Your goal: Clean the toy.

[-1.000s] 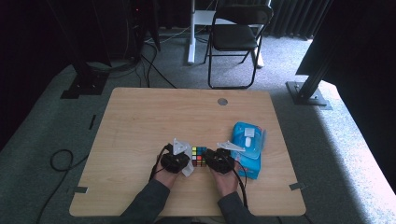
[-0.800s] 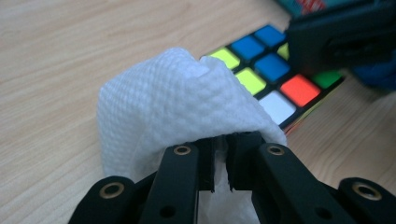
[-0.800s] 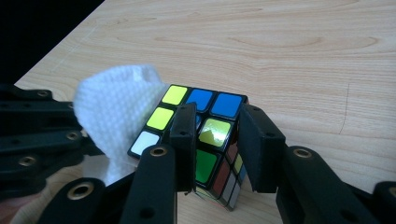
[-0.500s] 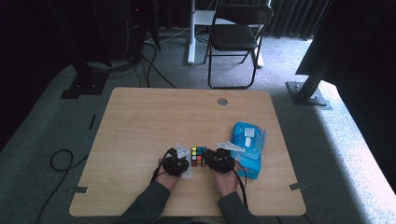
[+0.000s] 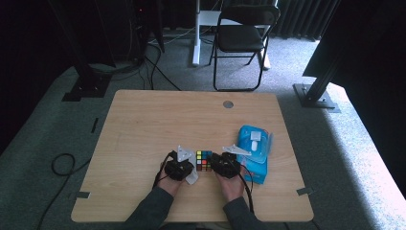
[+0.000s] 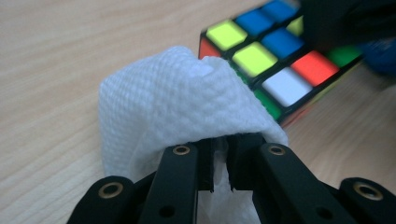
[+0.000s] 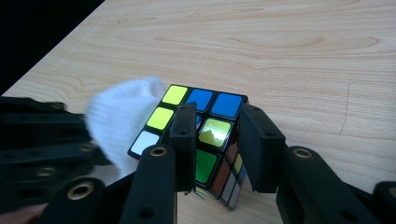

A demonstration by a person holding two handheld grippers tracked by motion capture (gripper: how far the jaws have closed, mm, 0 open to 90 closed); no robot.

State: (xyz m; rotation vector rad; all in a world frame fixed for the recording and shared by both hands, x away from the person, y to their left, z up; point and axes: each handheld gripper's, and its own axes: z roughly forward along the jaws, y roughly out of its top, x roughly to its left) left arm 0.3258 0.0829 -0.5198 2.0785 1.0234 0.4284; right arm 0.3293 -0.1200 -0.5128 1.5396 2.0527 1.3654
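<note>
Black two-jaw grippers, dark grey sleeves

Left gripper (image 5: 191,168) and right gripper (image 5: 214,164) are showing brass-ringed screw holes, grey three-cornered plates, trailing black cables.

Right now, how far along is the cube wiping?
Done: a white wipe is out of the blue wipes pack and clamped in the left gripper. In hand: the right gripper holds the puzzle cube steady on the table, with the wipe pressed at the cube's side. Left: which faces are already wiped cannot be told; the top and far sides probably remain.
</note>
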